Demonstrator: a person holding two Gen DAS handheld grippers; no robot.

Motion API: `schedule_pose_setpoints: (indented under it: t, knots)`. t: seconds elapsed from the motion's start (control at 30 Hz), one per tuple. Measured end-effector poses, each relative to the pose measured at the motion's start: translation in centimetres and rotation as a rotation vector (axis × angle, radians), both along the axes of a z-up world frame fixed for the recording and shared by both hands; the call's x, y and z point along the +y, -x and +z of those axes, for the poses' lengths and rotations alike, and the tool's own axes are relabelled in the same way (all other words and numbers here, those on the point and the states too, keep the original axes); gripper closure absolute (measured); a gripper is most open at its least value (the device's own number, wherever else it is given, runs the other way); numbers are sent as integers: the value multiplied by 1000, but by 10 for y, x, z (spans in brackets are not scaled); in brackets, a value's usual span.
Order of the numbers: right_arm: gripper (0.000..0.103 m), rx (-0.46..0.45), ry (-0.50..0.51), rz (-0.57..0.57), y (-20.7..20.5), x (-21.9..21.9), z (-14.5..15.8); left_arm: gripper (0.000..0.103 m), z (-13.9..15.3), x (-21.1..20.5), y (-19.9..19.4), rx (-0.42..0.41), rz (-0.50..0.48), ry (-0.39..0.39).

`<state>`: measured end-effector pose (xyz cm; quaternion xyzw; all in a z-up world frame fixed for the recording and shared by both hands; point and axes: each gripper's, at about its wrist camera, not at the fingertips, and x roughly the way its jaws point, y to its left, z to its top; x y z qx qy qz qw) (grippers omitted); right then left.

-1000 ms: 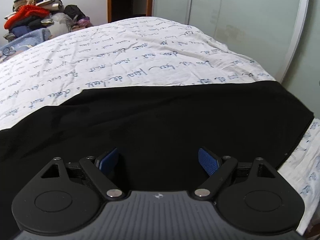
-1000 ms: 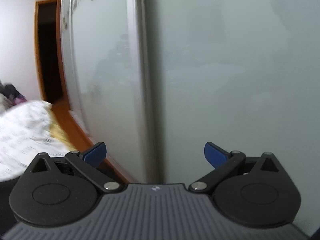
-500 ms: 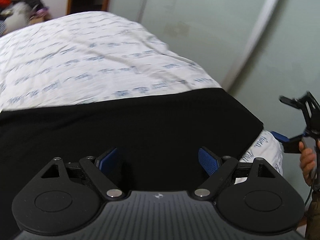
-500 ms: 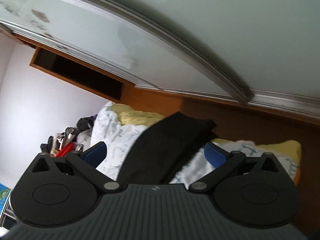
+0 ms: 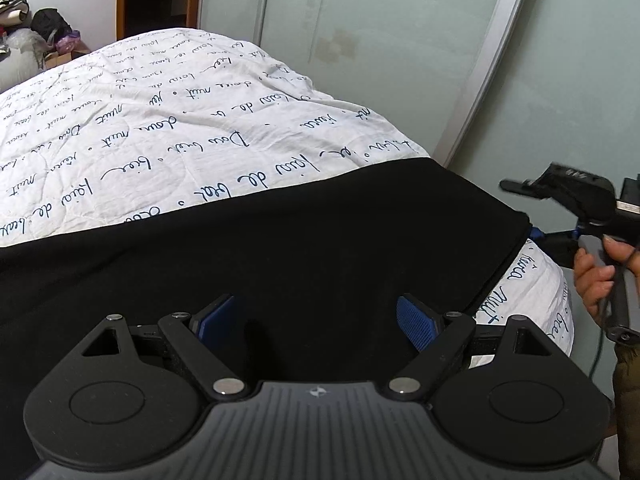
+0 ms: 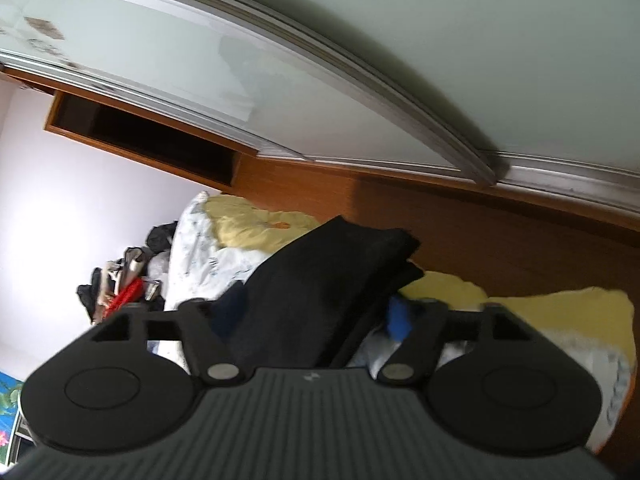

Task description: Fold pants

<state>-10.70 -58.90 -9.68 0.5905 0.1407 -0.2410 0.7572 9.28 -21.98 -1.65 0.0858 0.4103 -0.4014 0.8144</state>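
— Left tongs (image 5: 316, 320) stand wide, blue pads well apart, nothing between them; they hover over the middle of the pants (image 5: 260, 264). How do the right ones look?

— Right tongs (image 6: 316, 312) have just been closing. The end of the pants sits between their jaws, but the view is blurred, so I cannot tell whether the pads press the cloth yet. From the left camera you see them at the bed's corner, a hand (image 5: 596, 280) on the grip.

— And the pants themselves?

— Spread flat across the near part of the bed (image 5: 168, 120), black on the white printed cover. One end reaches the right corner and hangs a little over the edge. Beyond that, glass wardrobe doors (image 5: 380, 40) and a heap of clothes (image 6: 120, 284) in the far corner.

— So which step is this?

— I'd say the taking hold before a fold: right at the end of the cloth, left not yet on anything.

— What's wanted next?

— Likely a firm pinch through all layers at that end, then the left finding a hold further along the same edge. Both should lift together and carry the end over evenly, or the thin cloth may slip or bunch.
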Motion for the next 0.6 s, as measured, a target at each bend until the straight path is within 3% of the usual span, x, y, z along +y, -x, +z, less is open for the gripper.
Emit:
schedule_pose_setpoints:
  t: [0.03,0.1,0.17,0.27,0.37,0.47,0.6]
  knots:
    - [56,7,-1,-1,-2,-2,-2,16,1,1,-1,-3,0,1]
    - [83,28,1,-10,-4,-6,-5,16,2,2,-4,-7,4,3]
    - [91,39,39,-2,-5,-6,-5,16,3,3,-9,1,16,10]
    - [93,54,169,21,-9,4,10,16,4,8,-23,74,41,51]
    - [94,131,430,74,-22,30,42,16,4,14,-41,220,72,127]
    - [94,191,711,180,-42,72,77,16,2,21,-57,364,98,259]
    - [94,241,993,353,-68,139,100,16,-8,22,-75,571,107,448]
